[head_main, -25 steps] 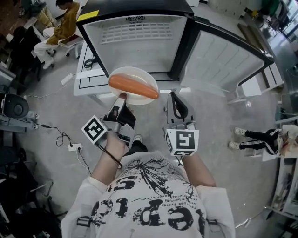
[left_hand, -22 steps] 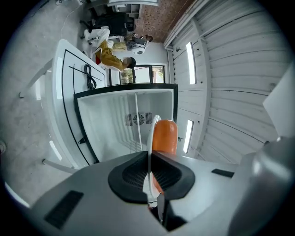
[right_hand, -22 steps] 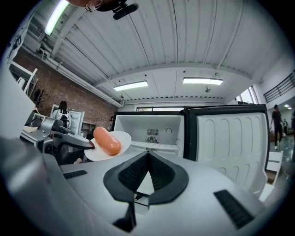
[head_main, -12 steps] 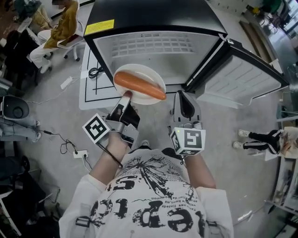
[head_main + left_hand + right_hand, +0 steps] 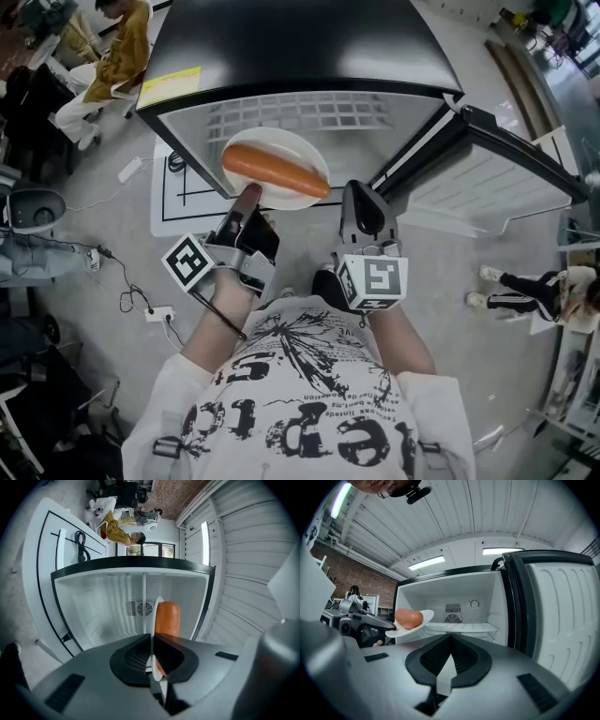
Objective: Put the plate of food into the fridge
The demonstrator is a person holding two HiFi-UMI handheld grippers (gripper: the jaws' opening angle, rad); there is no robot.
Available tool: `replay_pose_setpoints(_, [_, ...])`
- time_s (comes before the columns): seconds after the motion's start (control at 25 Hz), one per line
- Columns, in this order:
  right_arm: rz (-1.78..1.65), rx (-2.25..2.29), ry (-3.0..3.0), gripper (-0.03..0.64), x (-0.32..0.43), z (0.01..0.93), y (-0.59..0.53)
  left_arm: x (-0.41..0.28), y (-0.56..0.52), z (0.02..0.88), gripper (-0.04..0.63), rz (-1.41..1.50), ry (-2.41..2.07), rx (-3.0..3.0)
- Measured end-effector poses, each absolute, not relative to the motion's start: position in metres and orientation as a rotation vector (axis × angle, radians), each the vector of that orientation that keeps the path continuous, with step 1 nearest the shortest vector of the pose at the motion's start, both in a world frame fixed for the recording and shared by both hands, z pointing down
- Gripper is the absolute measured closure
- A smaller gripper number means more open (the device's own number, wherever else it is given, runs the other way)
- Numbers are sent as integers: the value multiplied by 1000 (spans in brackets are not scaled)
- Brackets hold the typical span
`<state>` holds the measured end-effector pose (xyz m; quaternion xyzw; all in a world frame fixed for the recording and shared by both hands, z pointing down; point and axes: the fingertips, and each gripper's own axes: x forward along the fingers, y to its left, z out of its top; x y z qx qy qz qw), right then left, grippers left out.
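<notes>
The plate of food point(image 5: 286, 142), a white plate bearing one long orange sausage point(image 5: 275, 172), is held in the air at the mouth of the open fridge point(image 5: 300, 47), over the left half of its front edge. Far to the left, a person in a mustard top point(image 5: 117, 52) sits on a chair. Nearer, a white mat with black lines point(image 5: 169, 202) lies on the floor point(image 5: 94, 234) just beside the fridge's left side, with a black cable point(image 5: 174, 161) coiled on it.

The left gripper point(image 5: 247, 193) reaches in from the near side. Its jaws are clenched on the plate's near rim, and in the left gripper view the rim runs edge-on between them with the sausage beyond.

Just right of the plate and apart from it, the right gripper point(image 5: 361, 192) points toward the fridge, its jaws pressed together on nothing.

Inside the fridge is a white wire shelf point(image 5: 319, 112), with a round vent point(image 5: 453, 618) in the back wall. The fridge door point(image 5: 487, 173) stands swung open at the right.
</notes>
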<state>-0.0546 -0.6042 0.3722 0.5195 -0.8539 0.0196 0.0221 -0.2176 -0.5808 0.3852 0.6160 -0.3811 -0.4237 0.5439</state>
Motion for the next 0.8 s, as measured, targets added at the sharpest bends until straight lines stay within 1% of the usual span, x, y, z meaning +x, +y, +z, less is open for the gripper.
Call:
replay_pose_setpoints(0.56, [39,1434,-2735,617,-58,373,-663,-217,-630,377,574,-1066,-1007,1401])
replay_pose_setpoints(0.8, [91,1383,-2754,617,-54,382,-680,-216,-655,375,574,-1079,-1045,1392])
